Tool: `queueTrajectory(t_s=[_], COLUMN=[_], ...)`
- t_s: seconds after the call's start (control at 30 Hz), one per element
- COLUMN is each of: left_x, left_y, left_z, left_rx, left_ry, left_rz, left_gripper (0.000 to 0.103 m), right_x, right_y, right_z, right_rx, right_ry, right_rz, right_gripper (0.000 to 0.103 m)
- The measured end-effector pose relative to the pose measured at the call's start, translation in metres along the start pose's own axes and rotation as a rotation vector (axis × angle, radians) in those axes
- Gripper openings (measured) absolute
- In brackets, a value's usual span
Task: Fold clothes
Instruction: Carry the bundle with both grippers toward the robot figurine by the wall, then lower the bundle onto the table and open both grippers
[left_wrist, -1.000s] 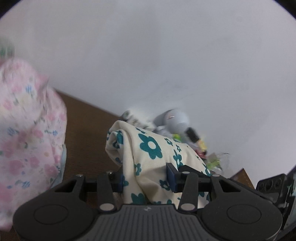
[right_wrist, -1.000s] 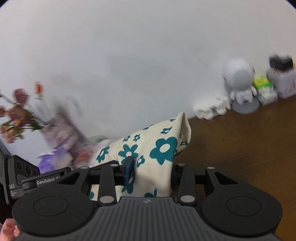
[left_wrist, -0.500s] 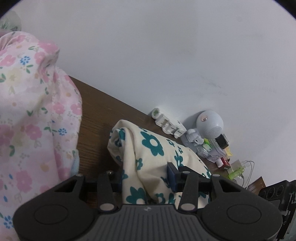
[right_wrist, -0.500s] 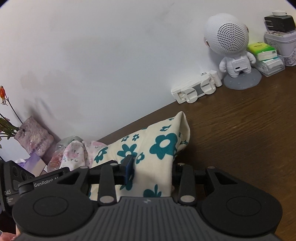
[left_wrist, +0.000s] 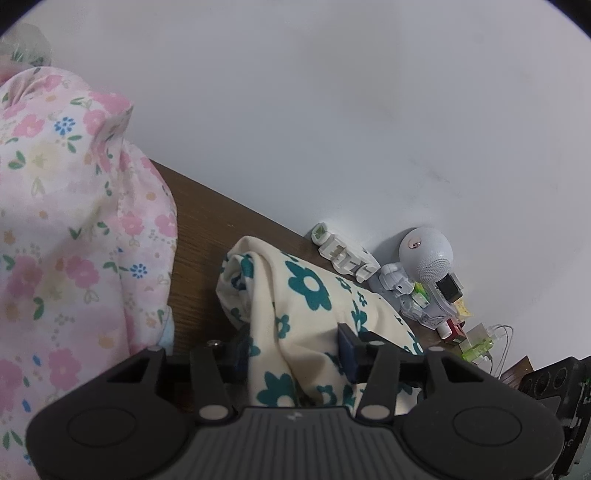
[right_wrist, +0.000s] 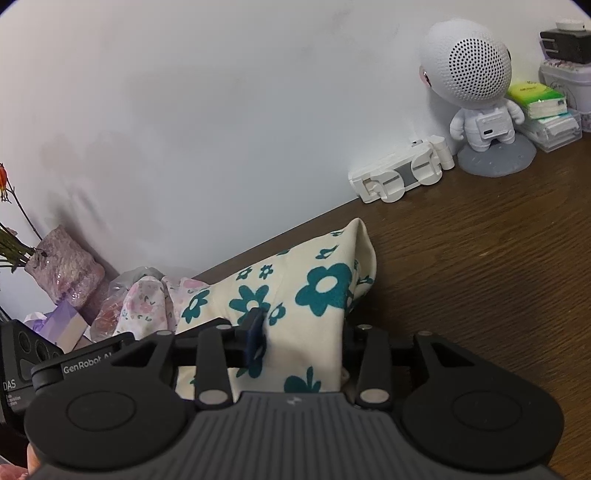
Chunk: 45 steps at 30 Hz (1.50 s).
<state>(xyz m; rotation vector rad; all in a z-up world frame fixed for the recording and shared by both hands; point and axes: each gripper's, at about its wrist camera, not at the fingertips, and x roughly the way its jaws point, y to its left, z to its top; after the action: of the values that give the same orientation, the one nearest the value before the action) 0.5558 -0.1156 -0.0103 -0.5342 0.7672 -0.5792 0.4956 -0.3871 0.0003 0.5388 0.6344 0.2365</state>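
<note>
Cloth: cream with teal flowers (left_wrist: 306, 295), bunched on the brown worktop (right_wrist: 480, 266) near its back edge, by the wall.
Left tongs (left_wrist: 295, 350): jaws opening, a fold of cloth between them; pads still at the fabric.
Right tongs (right_wrist: 303, 332): jaws opening, the cloth's other end between them.
Pink garment (left_wrist: 55, 221): heaped at the worktop's left.
Robot figure (right_wrist: 476, 85): back right corner.
</note>
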Motion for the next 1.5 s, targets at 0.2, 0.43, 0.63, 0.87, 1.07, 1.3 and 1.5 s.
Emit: queueTrajectory(t_s=[0.2,0.43,0.63,0.87,1.07,1.3,1.5], left_x=[-0.025,-0.049,-0.063,-0.081,-0.096,-0.117,-0.134], left_y=[-0.018,-0.044,-0.061,-0.067,-0.066,-0.069,-0.072], left_z=[0.0,-0.017,-0.039,-0.059,-0.077,-0.099,-0.117], left_rx=[0.093,0.301,0.402,0.418,0.427,0.436,0.435], left_ry=[-0.07,-0.167,-0.182,-0.171,-0.143,-0.132,-0.125], left_rz=[0.075,0.21,0.274,0.296,0.321,0.336,0.34], left_gripper=[0.091,0.1,0.101,0.103,0.103,0.103,0.103], right_x=[-0.018,-0.037,-0.048,-0.055,-0.069,-0.088,-0.107], right_y=[0.025,0.036,0.037,0.048,0.06,0.068,0.072], right_z=[0.001,0.0,-0.006,-0.024,-0.042,-0.058,-0.074], right_rx=[-0.13,-0.161,-0.173,-0.246,-0.294,-0.305,-0.302], right_ry=[-0.078,-0.159,-0.173,-0.15,-0.136,-0.117,-0.106], right_rz=[-0.08,-0.11,-0.133,-0.168,-0.187,-0.21,-0.227], right_gripper=[0.086,0.099,0.103,0.103,0.103,0.103,0.103])
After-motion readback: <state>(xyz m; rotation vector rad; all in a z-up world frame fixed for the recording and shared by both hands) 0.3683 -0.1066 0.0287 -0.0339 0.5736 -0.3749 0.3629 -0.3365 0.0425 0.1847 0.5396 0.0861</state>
